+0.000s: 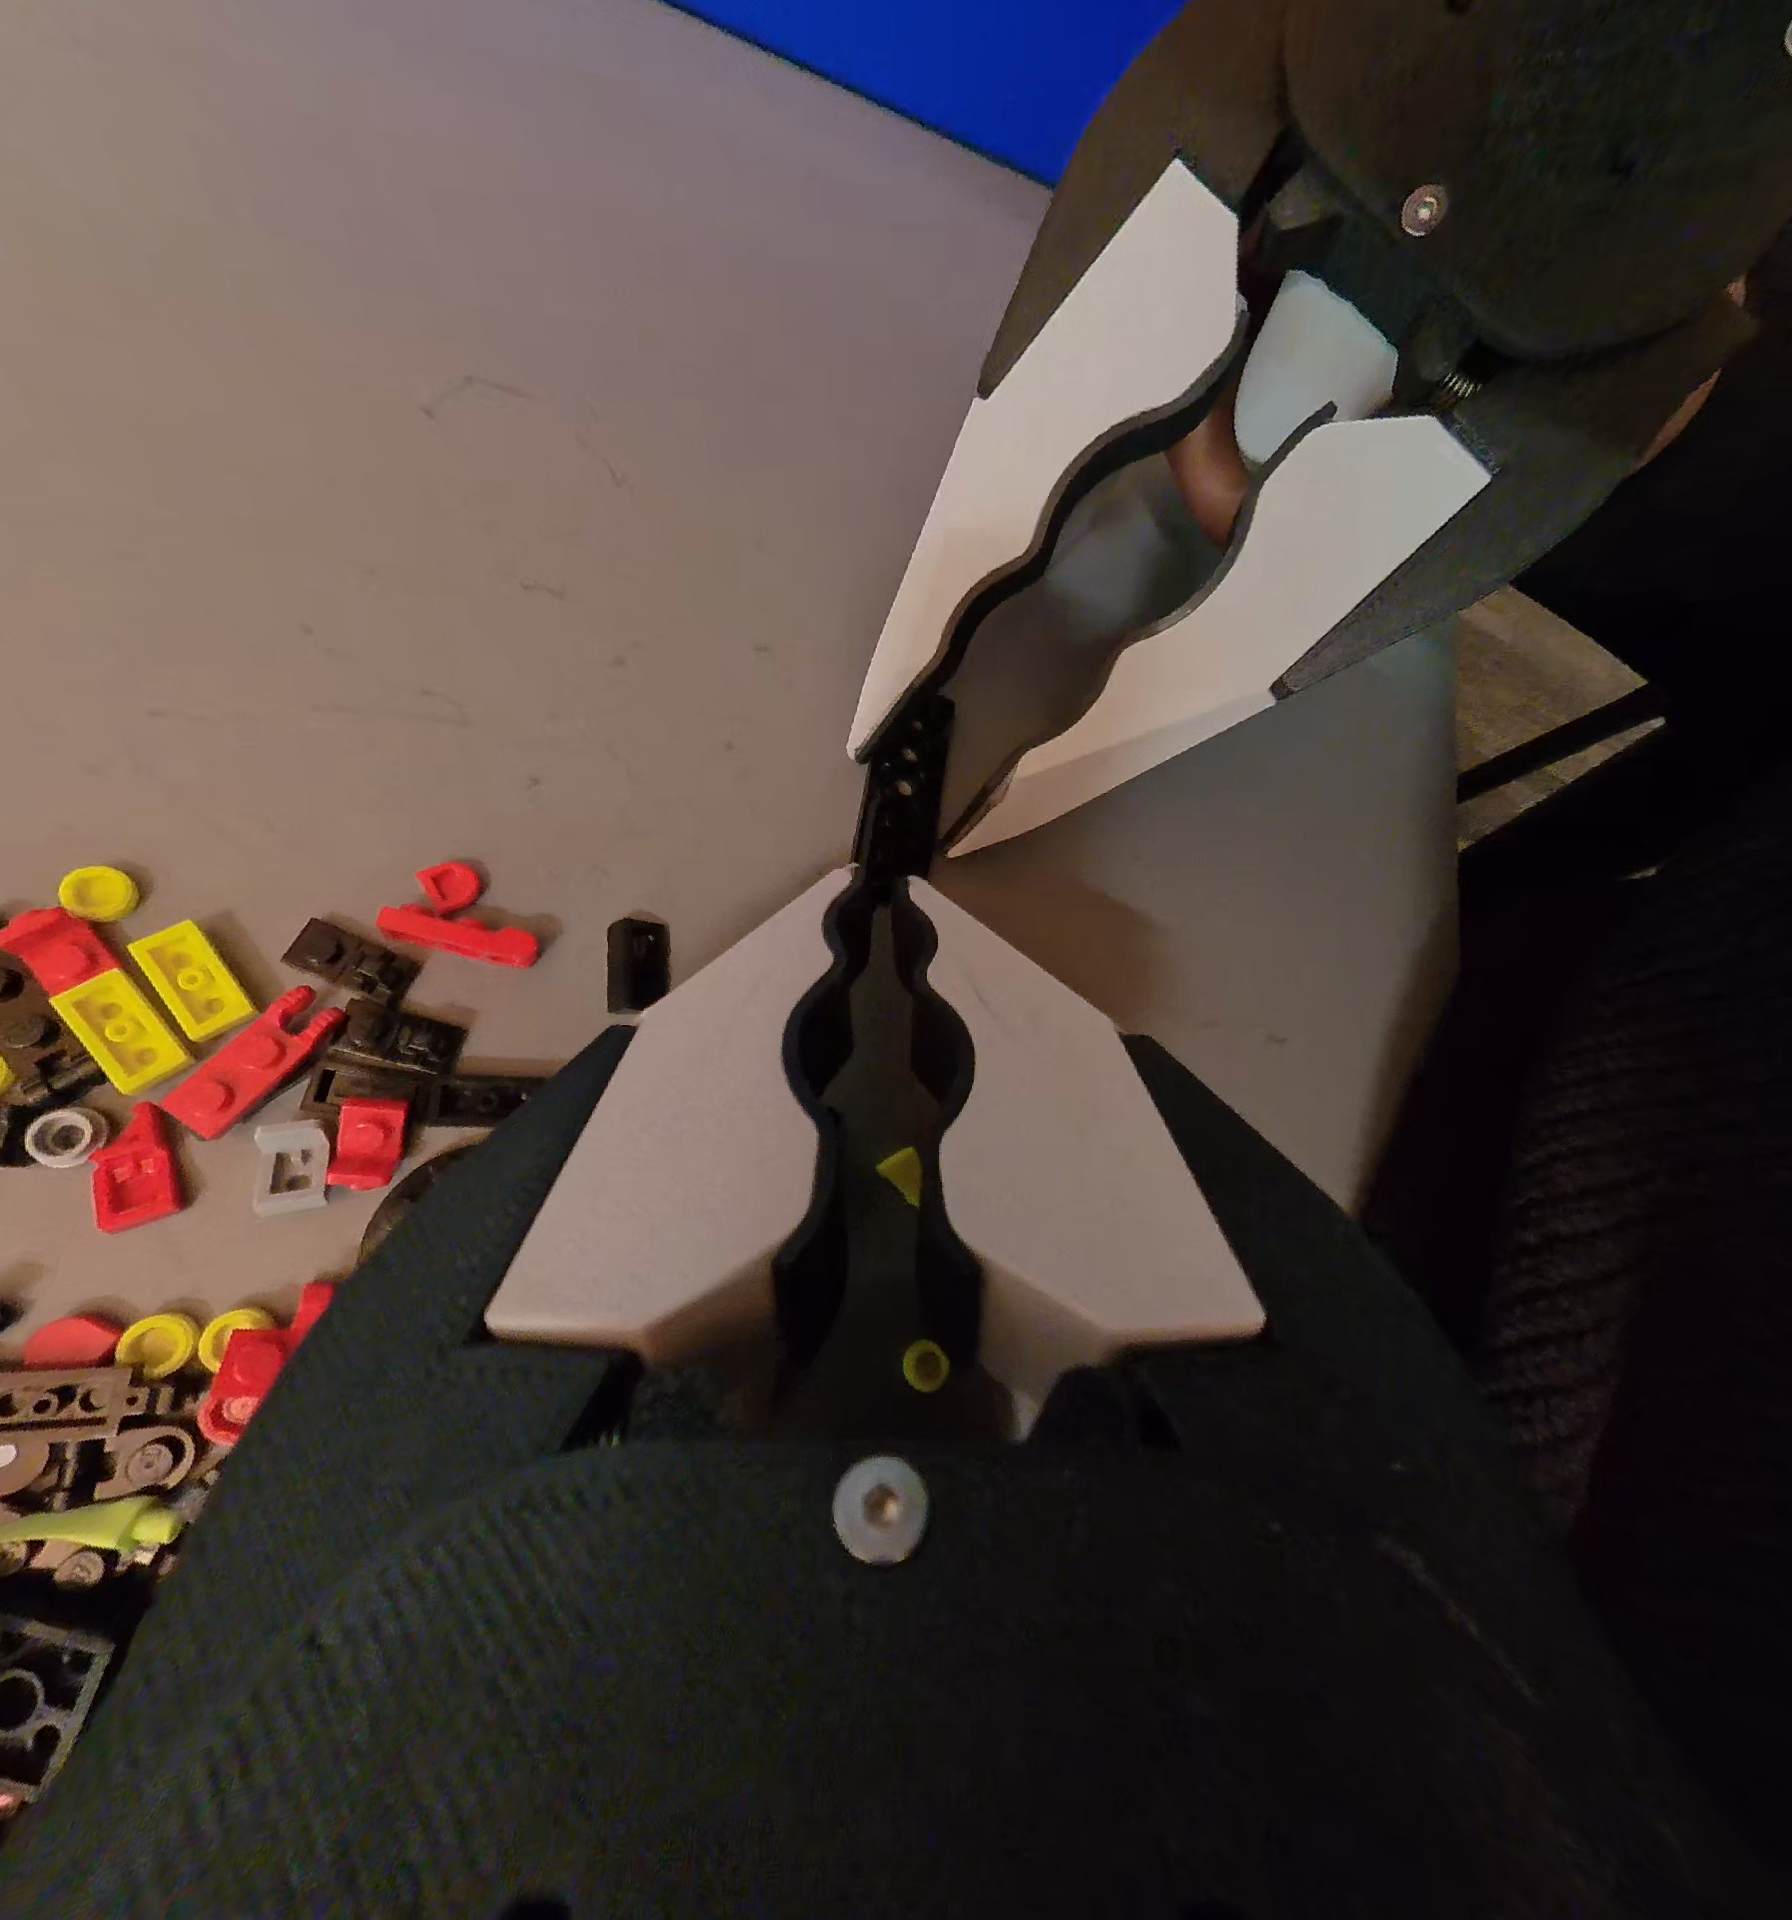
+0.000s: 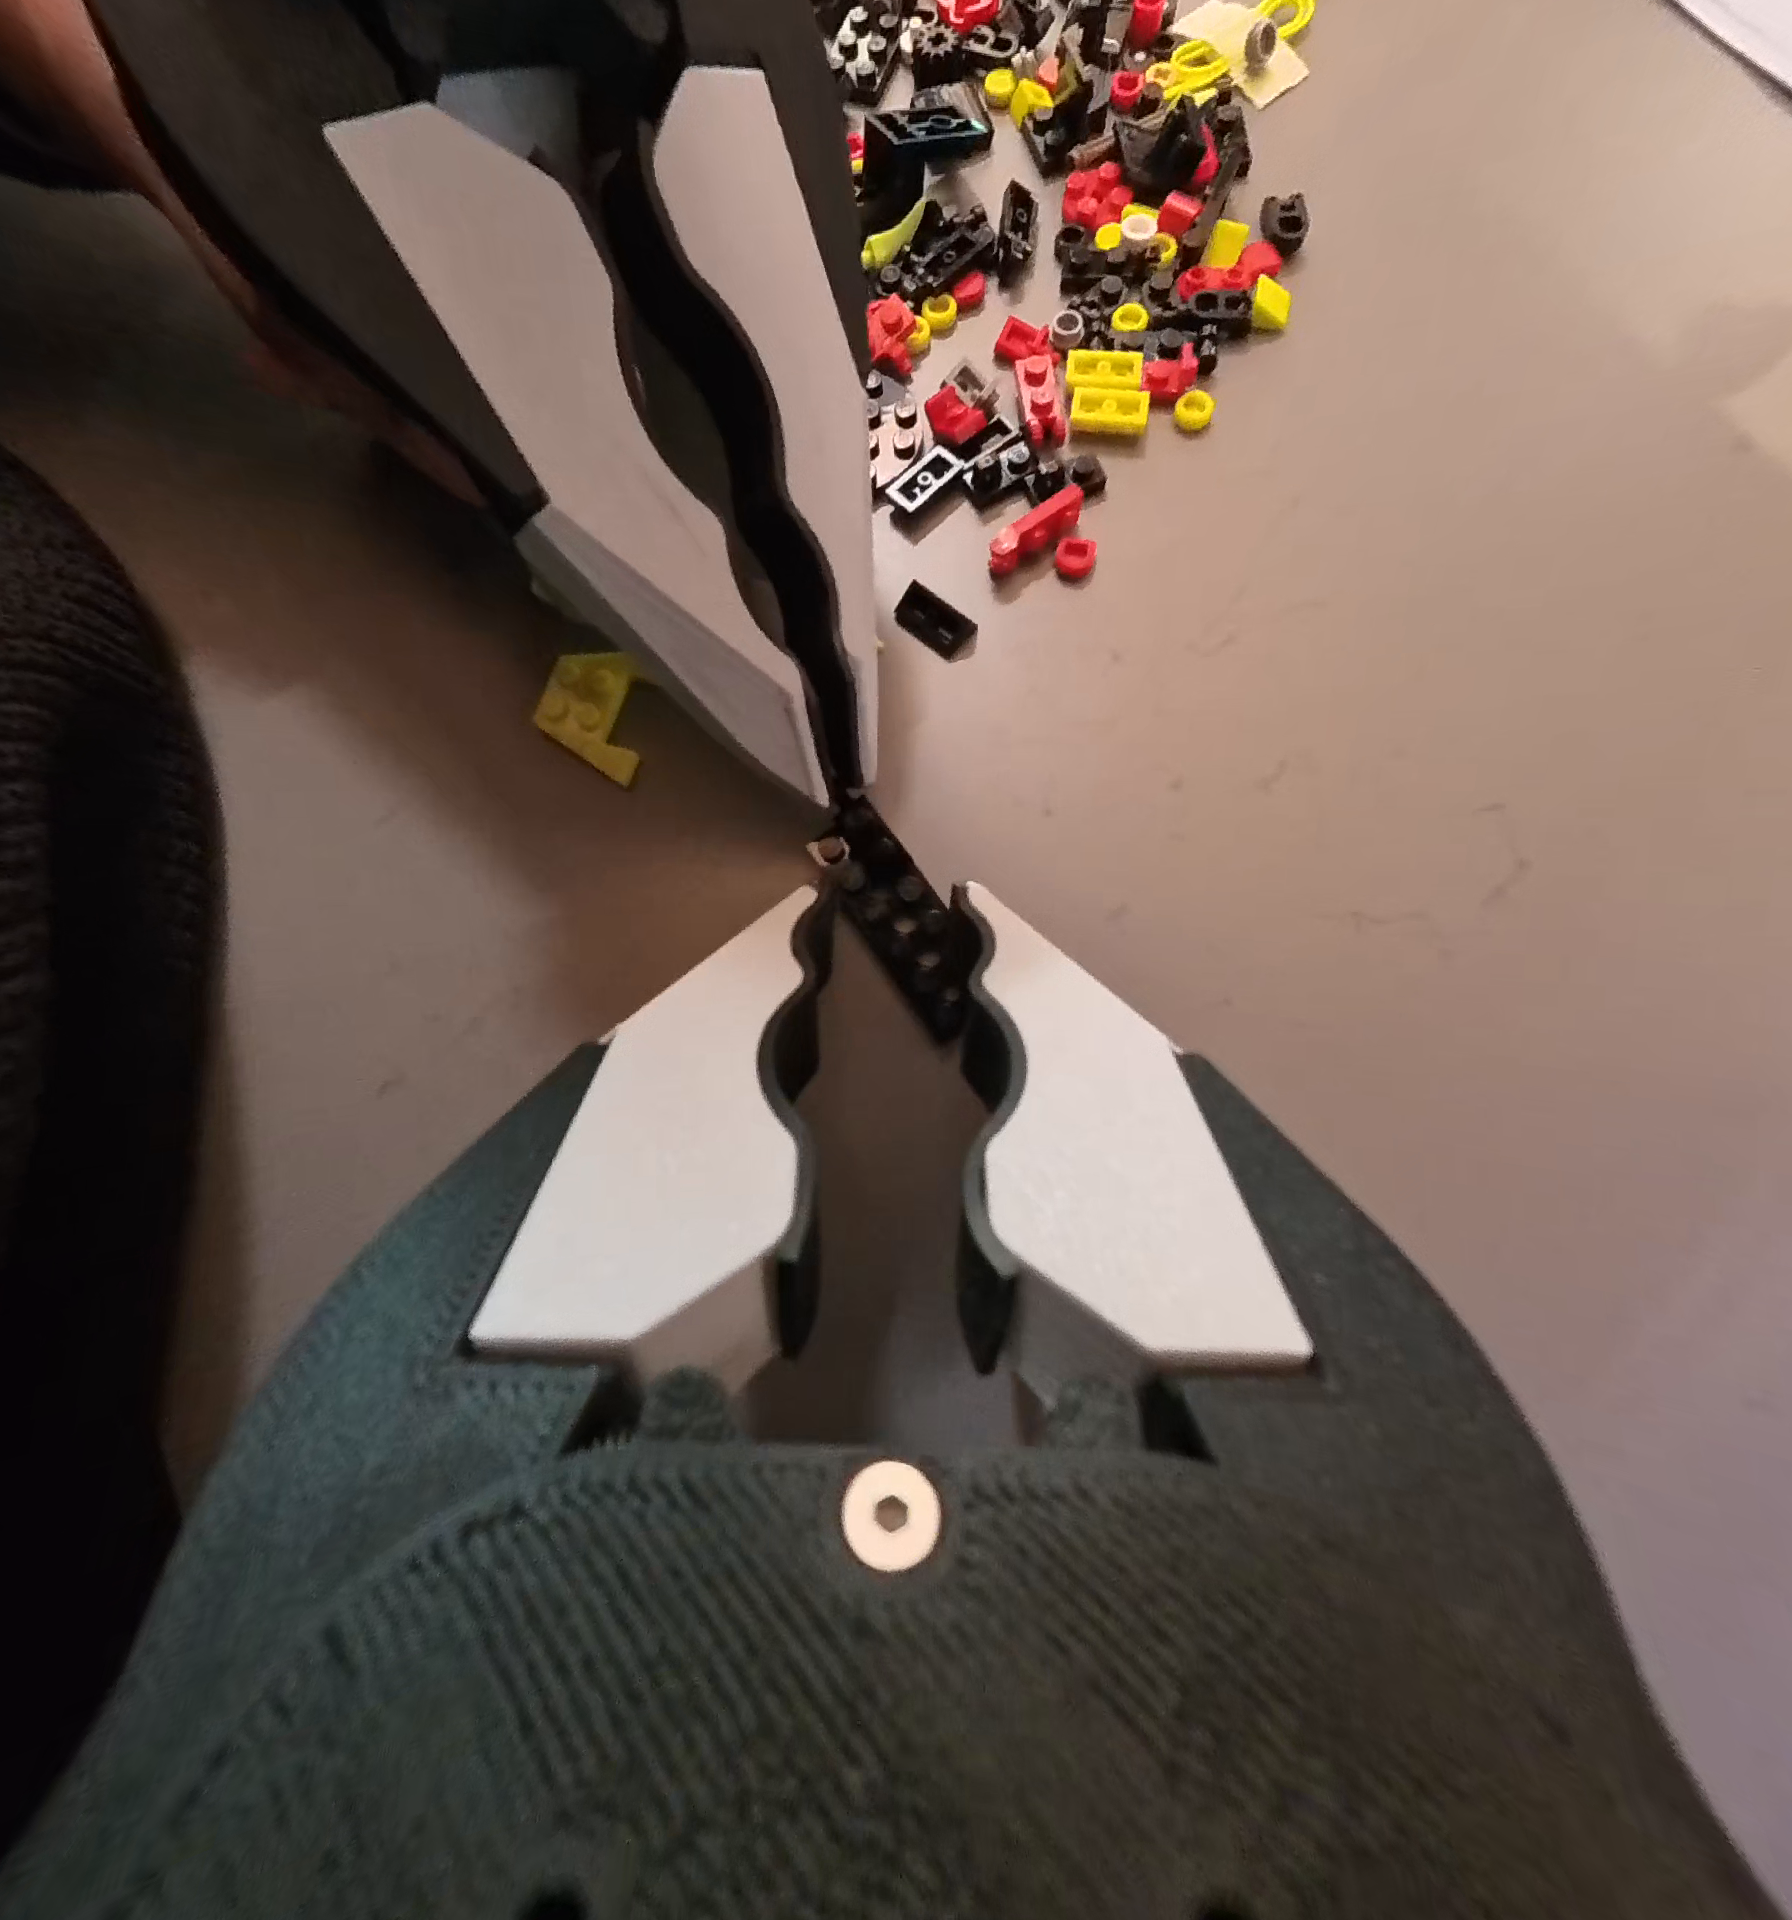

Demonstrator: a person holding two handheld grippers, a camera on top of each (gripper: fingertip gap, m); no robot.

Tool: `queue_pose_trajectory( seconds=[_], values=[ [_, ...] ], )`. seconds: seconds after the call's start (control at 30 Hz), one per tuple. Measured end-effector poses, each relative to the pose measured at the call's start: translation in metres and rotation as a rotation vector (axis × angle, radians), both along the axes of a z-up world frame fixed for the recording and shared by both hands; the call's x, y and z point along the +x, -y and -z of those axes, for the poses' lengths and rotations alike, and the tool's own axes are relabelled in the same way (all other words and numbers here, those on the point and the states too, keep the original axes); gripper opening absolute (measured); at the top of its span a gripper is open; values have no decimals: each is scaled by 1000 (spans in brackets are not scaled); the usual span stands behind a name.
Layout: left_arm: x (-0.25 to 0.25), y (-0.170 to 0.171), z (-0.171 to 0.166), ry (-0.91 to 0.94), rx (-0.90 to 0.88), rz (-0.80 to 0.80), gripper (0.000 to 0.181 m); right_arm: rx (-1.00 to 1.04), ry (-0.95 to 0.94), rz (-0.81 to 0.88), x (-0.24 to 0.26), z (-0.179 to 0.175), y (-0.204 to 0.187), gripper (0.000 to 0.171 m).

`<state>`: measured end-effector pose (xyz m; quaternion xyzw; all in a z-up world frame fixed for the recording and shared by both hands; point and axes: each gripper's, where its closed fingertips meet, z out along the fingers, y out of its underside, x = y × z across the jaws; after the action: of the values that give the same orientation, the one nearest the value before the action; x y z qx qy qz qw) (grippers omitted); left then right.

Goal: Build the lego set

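A long black studded plate [image 2: 902, 935] is held above the grey table between both grippers. My right gripper [image 2: 892, 894] is shut on it across its width. My left gripper [image 2: 850, 790] comes in from the upper left and is shut on the plate's far end. In the left wrist view my left gripper [image 1: 876, 883] is shut, with a black part and yellow bits [image 1: 897, 1174] showing between its fingers. The right gripper [image 1: 907, 800] meets it tip to tip, with the black plate [image 1: 907, 769] between its tips.
A pile of loose red, yellow and black bricks [image 1: 144, 1039] lies left of my left gripper and also shows at the top of the right wrist view [image 2: 1079, 260]. A small black brick [image 2: 933, 620] and a yellow wedge plate [image 2: 591, 717] lie apart. Dark clothing [image 2: 40, 831] borders the table [image 2: 1391, 935]. Less than 4 cm separates the two grippers' tips.
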<state>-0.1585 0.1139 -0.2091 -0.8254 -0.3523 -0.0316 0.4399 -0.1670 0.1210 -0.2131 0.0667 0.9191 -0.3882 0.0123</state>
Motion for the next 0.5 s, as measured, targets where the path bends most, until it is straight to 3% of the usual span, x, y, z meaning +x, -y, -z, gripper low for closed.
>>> queue_pose_trajectory(
  seconds=[0.5],
  values=[
    [-1, 0, 0, 9, 6, -4, 2, -59, 44, 38, -7, -9, 6, 13]
  ],
)
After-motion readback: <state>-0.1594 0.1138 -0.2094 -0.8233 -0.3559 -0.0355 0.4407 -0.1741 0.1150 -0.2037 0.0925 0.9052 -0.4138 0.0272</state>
